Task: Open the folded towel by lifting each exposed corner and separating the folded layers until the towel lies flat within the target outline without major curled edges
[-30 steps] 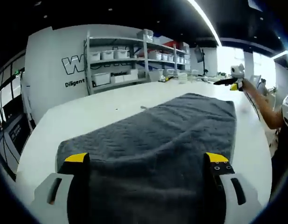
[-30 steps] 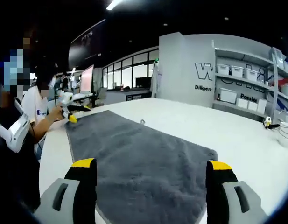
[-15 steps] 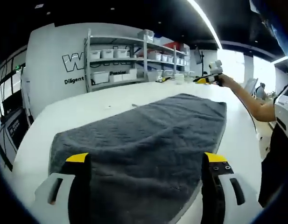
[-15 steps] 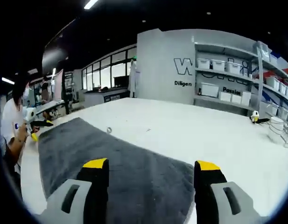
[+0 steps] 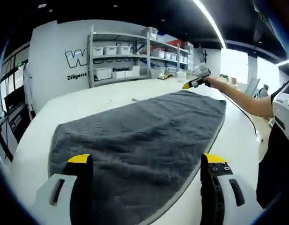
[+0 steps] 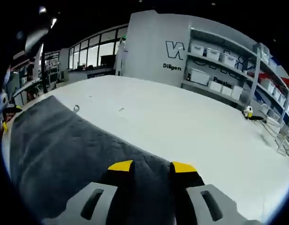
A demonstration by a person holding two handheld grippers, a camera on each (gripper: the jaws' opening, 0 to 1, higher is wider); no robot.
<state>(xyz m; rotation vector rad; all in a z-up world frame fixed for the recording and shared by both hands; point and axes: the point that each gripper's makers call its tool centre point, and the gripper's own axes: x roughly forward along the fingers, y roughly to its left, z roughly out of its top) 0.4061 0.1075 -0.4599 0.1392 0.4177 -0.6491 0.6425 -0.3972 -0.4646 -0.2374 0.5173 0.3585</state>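
Grey towel (image 5: 139, 136) is spread on the white table (image 6: 191, 126). Left gripper (image 5: 143, 176) is held wide apart above it; right gripper (image 6: 151, 168) is nearly closed, pinching a corner. Soft, limp cloth: best gripped at corners.

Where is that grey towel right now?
The grey towel lies spread on the white table, running away from the left gripper toward the right gripper at its far end, shelves behind.

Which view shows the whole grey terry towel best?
The left gripper view: the grey terry towel stretches across the white table, both long edges visible. The right gripper view shows its near corner, partly behind the jaws.
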